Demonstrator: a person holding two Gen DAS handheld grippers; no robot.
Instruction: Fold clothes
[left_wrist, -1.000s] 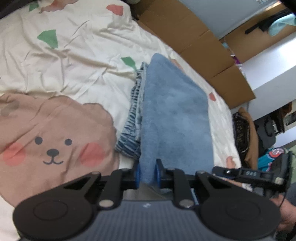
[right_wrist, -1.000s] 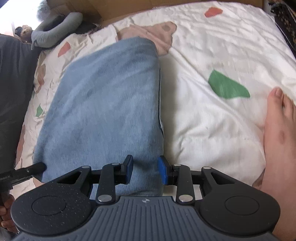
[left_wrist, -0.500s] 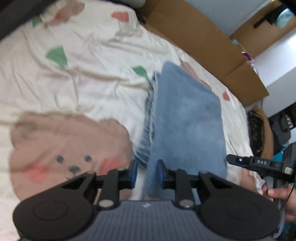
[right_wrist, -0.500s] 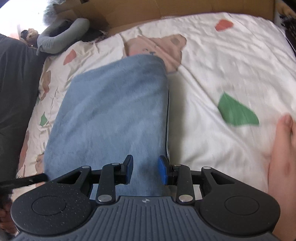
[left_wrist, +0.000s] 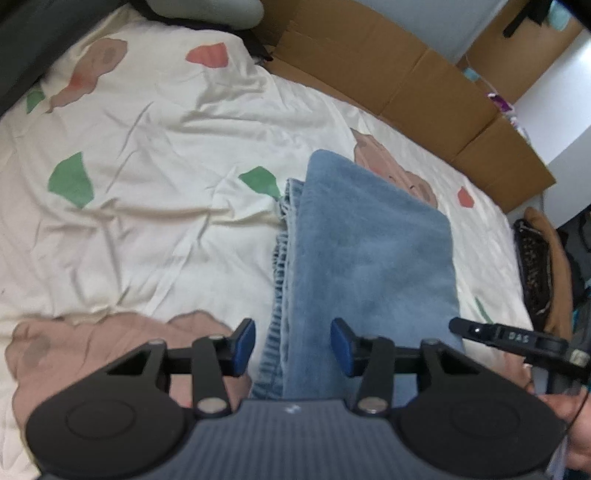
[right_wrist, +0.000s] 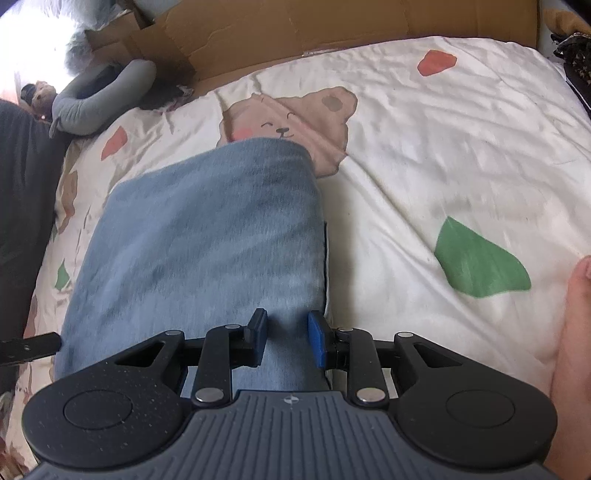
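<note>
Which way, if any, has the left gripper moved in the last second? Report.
Yes. The left gripper moved toward the far side of the bed: the bear print slid down-frame. Jaws have just been opening, blue garment between them, ungripped.

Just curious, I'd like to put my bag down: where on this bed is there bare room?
The widest bare patch of the bedspread lies left of the folded blue garment, between the green shapes. In the right wrist view, more sheet is free between garment and foot. It's crowded near the cardboard.
</note>
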